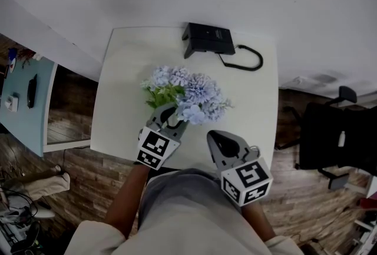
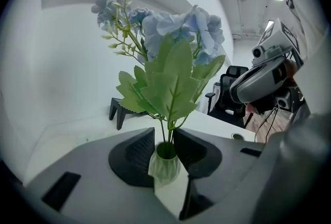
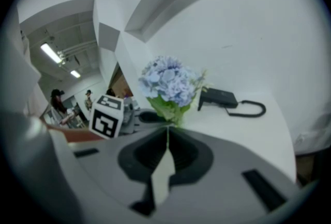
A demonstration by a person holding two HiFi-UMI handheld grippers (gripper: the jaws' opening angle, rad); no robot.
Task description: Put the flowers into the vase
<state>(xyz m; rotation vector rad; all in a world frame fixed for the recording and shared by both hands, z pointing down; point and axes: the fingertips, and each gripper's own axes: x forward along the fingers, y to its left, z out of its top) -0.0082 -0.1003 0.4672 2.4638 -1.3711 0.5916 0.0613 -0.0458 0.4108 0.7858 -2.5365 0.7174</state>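
Note:
A bunch of pale blue flowers [image 1: 188,95] with green leaves [image 2: 165,88] stands upright, its stems down in a small pale green faceted vase [image 2: 165,166] on the white table [image 1: 123,100]. My left gripper [image 1: 171,118] is at the base of the bunch. Its jaws stand a little apart on either side of the stems and the vase's mouth, and the pads do not press the stems. From the head view the blooms hide the vase. My right gripper [image 1: 219,141] hangs shut and empty near the table's front edge, right of the flowers [image 3: 168,80].
A black device [image 1: 206,39] with a looped black cable [image 1: 247,59] lies at the back of the table, against the white wall. A black office chair [image 1: 330,136] stands on the wood floor to the right. A light blue desk [image 1: 23,100] is at the left.

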